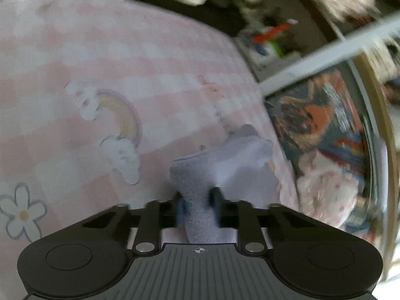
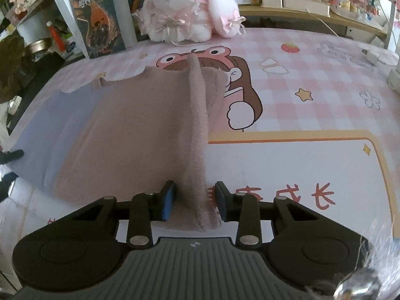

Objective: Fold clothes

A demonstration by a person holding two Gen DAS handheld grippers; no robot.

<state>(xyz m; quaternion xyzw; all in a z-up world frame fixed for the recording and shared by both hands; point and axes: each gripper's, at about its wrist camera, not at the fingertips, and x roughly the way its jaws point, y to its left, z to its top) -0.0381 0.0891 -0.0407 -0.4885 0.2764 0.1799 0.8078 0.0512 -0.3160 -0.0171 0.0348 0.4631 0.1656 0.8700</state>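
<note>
Left claw (image 1: 197, 206) is pinching the garment (image 2: 140, 130) fabric near the desk (image 2: 287, 165) edge; right claw (image 2: 193, 201) is sitting part-open, straddling a raised fold.

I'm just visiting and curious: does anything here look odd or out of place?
Only the pink fuzzy garment: one edge stands up in a tall ridge, lifted between the right gripper's fingers, while the rest lies flat on the pink checked table mat.

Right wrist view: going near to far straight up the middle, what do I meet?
Right gripper → raised ridge of the pink garment → frog-hat girl print on the table mat → white plush toy.
</note>
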